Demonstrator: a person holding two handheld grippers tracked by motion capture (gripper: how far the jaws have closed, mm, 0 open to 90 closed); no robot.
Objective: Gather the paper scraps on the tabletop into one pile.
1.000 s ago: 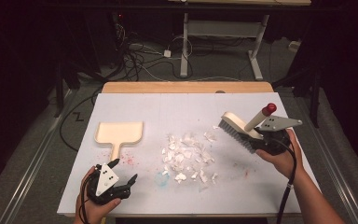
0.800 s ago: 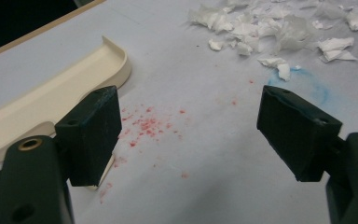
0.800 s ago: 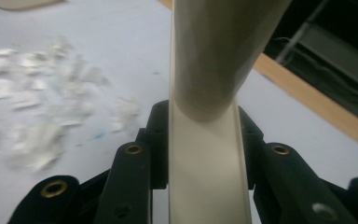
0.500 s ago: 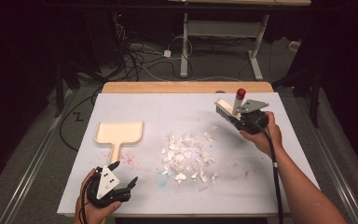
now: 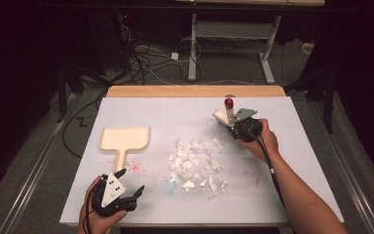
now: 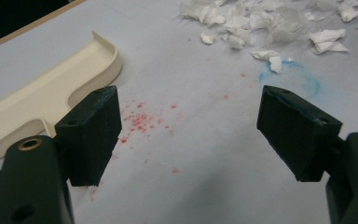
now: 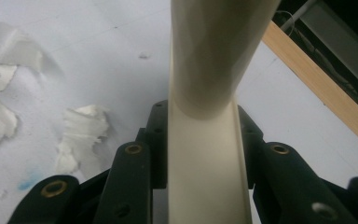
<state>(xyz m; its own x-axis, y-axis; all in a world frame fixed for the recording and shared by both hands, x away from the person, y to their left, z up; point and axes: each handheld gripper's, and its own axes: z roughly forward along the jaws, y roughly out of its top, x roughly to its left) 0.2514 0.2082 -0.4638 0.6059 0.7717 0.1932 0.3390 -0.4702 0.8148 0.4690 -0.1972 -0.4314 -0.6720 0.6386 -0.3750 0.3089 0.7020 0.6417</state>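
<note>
A cream brush (image 5: 222, 117) with a red-tipped handle stands nearly upright at the far right of a pile of torn white paper scraps (image 5: 195, 163). My right gripper (image 5: 233, 126) is shut on its handle (image 7: 205, 140), which runs up between the jaws; scraps (image 7: 81, 130) lie just to the left. A cream dustpan (image 5: 125, 138) lies flat at the left, handle toward me. Near the front edge my left gripper (image 5: 131, 180) rests open, with nothing between its jaws (image 6: 189, 135). The dustpan (image 6: 42, 93) is to its left and the scraps (image 6: 261, 23) are ahead.
The white board (image 5: 175, 107) covers a wooden table whose far edge (image 5: 195, 91) shows. Red specks (image 6: 140, 121) and a faint blue ring (image 6: 303, 79) stain the surface. Cables and a desk frame lie on the dark floor beyond.
My right hand has carried the brush away from the right side, farther back and leftward, and lowered it behind the scrap pile with the handle more upright. The left gripper has stayed put.
</note>
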